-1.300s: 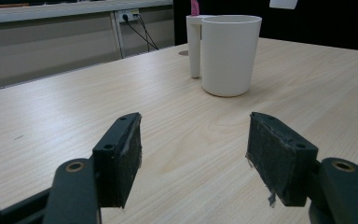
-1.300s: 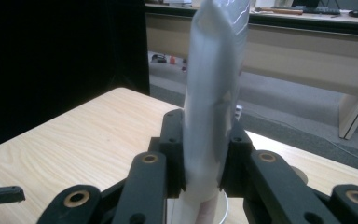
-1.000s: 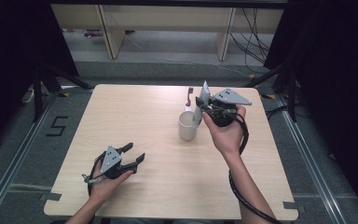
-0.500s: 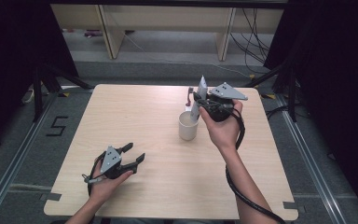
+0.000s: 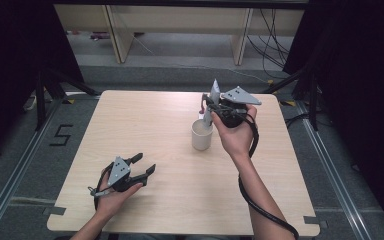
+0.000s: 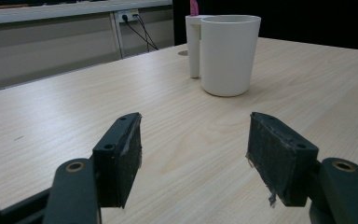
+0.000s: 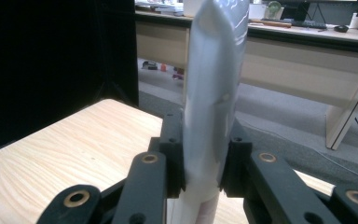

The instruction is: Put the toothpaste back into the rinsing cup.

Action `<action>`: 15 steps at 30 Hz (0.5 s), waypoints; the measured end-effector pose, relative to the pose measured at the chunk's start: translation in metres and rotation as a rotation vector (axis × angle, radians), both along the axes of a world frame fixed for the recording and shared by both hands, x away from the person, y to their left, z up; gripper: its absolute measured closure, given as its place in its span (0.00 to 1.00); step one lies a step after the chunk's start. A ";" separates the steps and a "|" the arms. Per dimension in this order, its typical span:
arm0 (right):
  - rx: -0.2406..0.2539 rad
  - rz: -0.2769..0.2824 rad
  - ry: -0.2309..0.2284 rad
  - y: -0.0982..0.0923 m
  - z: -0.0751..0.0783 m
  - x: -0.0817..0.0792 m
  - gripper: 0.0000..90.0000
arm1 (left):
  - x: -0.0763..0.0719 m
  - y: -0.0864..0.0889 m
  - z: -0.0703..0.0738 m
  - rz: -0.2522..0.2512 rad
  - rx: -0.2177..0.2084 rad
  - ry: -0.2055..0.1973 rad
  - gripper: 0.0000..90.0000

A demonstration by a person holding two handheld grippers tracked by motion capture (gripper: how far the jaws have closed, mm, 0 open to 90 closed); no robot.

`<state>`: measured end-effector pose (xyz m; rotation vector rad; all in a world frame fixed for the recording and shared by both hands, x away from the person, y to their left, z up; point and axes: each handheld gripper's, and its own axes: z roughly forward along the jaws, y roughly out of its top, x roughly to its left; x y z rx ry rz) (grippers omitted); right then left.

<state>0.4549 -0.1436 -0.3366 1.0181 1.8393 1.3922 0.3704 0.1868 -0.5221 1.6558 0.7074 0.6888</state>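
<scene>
1. High view. A white mug [image 5: 202,135] stands upright on the wooden table [image 5: 145,120], right of the table's middle. The right gripper [image 5: 211,106] is raised just behind and above the mug, in the person's right hand [image 5: 236,134]; its jaws are closed on a pale flat packet [image 5: 213,98] that stands on end over the mug's far rim. Whether the packet touches the rim cannot be told. A small dark object [image 5: 203,101] lies on the table just behind the mug; its kind cannot be told. The left gripper [image 5: 145,165] rests low near the table's front edge, well apart from the mug, its jaws spread with nothing between them.
2. Left gripper view. The two black pads [image 6: 279,156] stand wide apart over bare wood. The mug [image 6: 228,53] stands ahead of them, handle turned to its left.
3. Right gripper view. Both pads [image 7: 175,154] press the packet [image 7: 214,93] from either side; it rises upright between them.
</scene>
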 end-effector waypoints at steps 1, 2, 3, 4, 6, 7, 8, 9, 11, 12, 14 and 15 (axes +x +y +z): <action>0.000 0.000 0.000 0.000 0.000 0.000 0.84 | 0.000 0.000 0.000 0.000 0.000 0.000 0.39; 0.011 0.000 0.002 0.001 -0.001 0.001 0.84 | 0.000 0.000 0.000 0.003 0.008 0.002 0.39; -0.003 -0.007 -0.003 0.001 -0.001 0.001 0.84 | 0.000 -0.001 -0.001 -0.001 -0.011 0.003 0.39; 0.001 -0.006 0.000 0.001 -0.001 0.001 0.84 | 0.000 0.000 0.000 -0.001 -0.006 0.002 0.38; 0.006 -0.007 0.002 0.002 -0.003 0.003 0.84 | -0.001 0.000 0.001 0.005 0.010 0.007 0.39; -0.004 -0.007 -0.010 0.002 -0.003 0.004 0.84 | -0.001 0.000 0.001 0.005 0.011 0.008 0.39; -0.002 -0.007 0.006 0.003 -0.004 0.004 0.84 | -0.001 0.000 0.001 0.005 0.011 0.007 0.39; -0.002 -0.007 0.006 0.003 -0.004 0.004 0.84 | -0.001 0.000 0.001 0.005 0.011 0.007 0.39; -0.019 -0.012 -0.015 0.002 -0.005 0.006 0.84 | -0.001 0.000 0.000 0.005 0.010 0.007 0.39; -0.010 -0.009 -0.001 0.003 -0.005 0.005 0.84 | -0.001 0.000 0.001 0.005 0.011 0.006 0.39; -0.004 -0.012 0.006 0.004 -0.007 0.006 0.84 | -0.001 0.000 0.001 0.005 0.010 0.007 0.39; -0.015 -0.015 -0.017 0.004 -0.007 0.008 0.84 | -0.001 0.000 0.001 0.006 0.010 0.008 0.39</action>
